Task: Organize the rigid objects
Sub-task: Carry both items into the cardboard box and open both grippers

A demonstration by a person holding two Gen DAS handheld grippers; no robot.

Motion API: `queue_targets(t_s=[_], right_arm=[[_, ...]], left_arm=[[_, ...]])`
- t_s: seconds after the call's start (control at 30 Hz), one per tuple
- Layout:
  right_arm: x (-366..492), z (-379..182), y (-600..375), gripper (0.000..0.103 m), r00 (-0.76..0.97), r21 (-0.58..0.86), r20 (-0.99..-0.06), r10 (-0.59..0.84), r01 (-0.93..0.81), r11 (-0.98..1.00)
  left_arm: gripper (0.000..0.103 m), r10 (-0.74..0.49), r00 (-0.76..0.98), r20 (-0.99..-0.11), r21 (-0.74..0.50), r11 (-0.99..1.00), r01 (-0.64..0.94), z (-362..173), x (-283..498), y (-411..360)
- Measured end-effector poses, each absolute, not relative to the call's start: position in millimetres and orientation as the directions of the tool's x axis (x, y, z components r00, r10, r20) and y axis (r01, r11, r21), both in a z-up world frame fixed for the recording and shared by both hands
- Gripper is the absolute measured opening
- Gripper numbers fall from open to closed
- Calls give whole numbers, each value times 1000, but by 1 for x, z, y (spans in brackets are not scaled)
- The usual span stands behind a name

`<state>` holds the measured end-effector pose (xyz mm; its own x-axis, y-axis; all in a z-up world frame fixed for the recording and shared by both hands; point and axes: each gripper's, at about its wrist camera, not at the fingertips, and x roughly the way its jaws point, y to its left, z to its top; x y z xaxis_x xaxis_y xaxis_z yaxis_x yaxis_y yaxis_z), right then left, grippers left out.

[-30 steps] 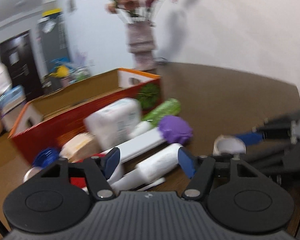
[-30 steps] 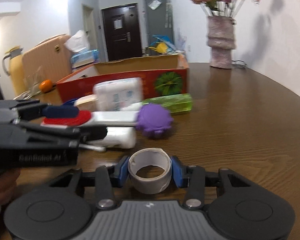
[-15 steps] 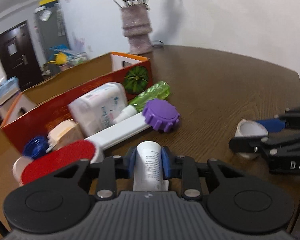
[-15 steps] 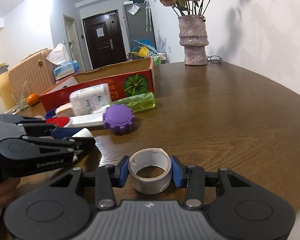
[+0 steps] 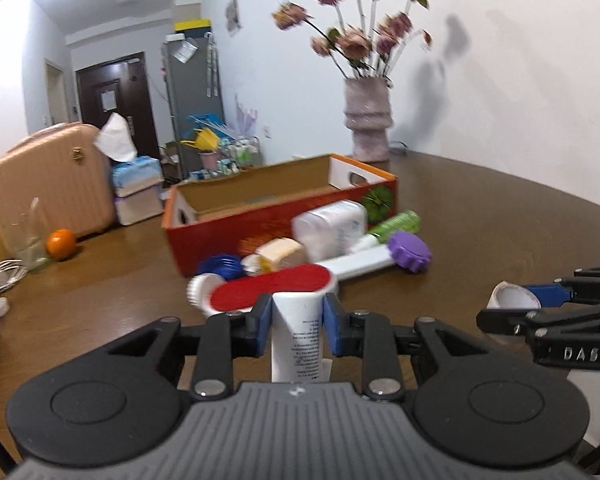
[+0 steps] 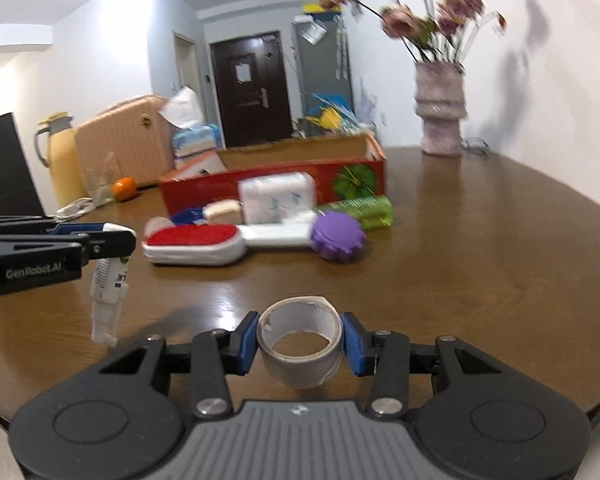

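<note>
lifted off the table [image 6: 480,240], white tube [image 5: 298,332] hangs clamped in left hand-held gripper [image 5: 296,326].

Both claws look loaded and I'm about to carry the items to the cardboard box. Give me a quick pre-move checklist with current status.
1. Left claw shut on the white tube: ok; the right wrist view shows the tube hanging nozzle down, off the table.
2. Right claw shut on the tape roll: ok, a pad on each side.
3. Tape roll lifted off the table: cannot tell.
4. Cardboard box open on top: ok.
5. Free room inside the box: cannot tell, its floor is mostly hidden.
6. Route to the box: not ok at table level; the red brush, purple cap and wipes pack lie before it, so go over them.
</note>
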<state>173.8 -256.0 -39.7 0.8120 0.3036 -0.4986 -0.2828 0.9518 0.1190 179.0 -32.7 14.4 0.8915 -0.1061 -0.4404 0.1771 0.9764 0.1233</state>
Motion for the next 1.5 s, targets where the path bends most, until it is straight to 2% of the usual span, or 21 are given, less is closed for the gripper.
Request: queue_targets(t_s=[0.2,0.4,0.63,0.8,0.93,1.13,1.2,1.3,1.33,1.37,1.4,1.43,1.47,1.5], right_arm=[[187,-9,-246,43,842,92,-439,315,-307,947],[228,7,-239,43,846,52,-430,315,-325,944],[304,25,-230,43,856,15,-417,307,-331,943],[371,32,-228,43,849,55,-426,313,-321,945],[425,31,-220,43,832,95,-445,331,-324,941],[522,20,-202,43,804,60,-517,293,-308,950],[555,14,-195,43,788,32,-554,267,-301,953],[597,3,-190,43,752,31,-616,234,-274,961],[611,-3,-187,43,731,17,-646,219,-273,962],[620,-9,-185,49,716,-5,-670,198,-270,963],[628,-15,-182,58,714,-32,-680,166,-255,966],[633,-19,-181,76,701,-47,-700,136,-236,971],[639,-22,-181,78,676,-40,-727,120,-217,975],[639,-22,-182,83,679,-10,-719,150,-225,974]], left_arm=[[28,-86,915,-394,84,988,129,38,195,-1],[28,-53,933,-356,48,996,75,49,235,16],[28,-49,936,-348,0,999,53,57,305,28],[28,-40,931,-363,-36,999,29,60,362,41],[28,-40,916,-399,-62,998,16,57,415,51],[28,-54,867,-495,-104,995,2,45,503,61],[28,-58,846,-530,-89,996,13,40,528,58],[29,0,806,-591,-38,999,-28,25,566,54],[41,26,792,-610,-17,999,-45,17,577,53],[60,45,774,-632,-4,998,-61,11,584,54],[67,52,758,-650,-5,997,-72,11,588,56],[80,33,781,-623,-24,998,-62,13,584,58],[93,21,813,-582,-31,998,-48,15,578,59],[97,31,829,-558,-8,999,-43,15,573,56]])
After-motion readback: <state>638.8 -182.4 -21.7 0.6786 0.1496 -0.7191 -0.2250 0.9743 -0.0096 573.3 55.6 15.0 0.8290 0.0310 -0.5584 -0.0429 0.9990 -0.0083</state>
